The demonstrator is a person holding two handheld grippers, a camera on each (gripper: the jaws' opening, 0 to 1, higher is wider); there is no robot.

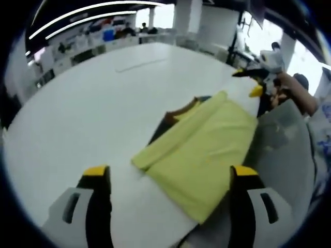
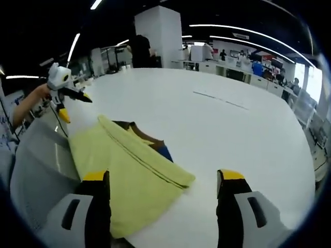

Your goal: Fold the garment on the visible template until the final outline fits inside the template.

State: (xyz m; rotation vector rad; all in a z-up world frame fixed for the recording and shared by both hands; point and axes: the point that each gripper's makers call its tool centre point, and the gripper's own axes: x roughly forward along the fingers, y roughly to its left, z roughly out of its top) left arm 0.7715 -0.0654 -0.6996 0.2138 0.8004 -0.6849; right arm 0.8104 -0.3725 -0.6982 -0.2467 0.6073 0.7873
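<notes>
Nearby, both the left gripper [image 1: 170, 178] and right gripper [image 2: 163, 182] hover released over the folded yellow garment [image 1: 199, 155] on the white table [image 1: 83, 108].

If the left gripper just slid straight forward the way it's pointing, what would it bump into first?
Probably the folded yellow garment: its near folded corner lies just ahead, between the left gripper's open fingers. Depth is hard to judge; white table lies beyond.
</notes>
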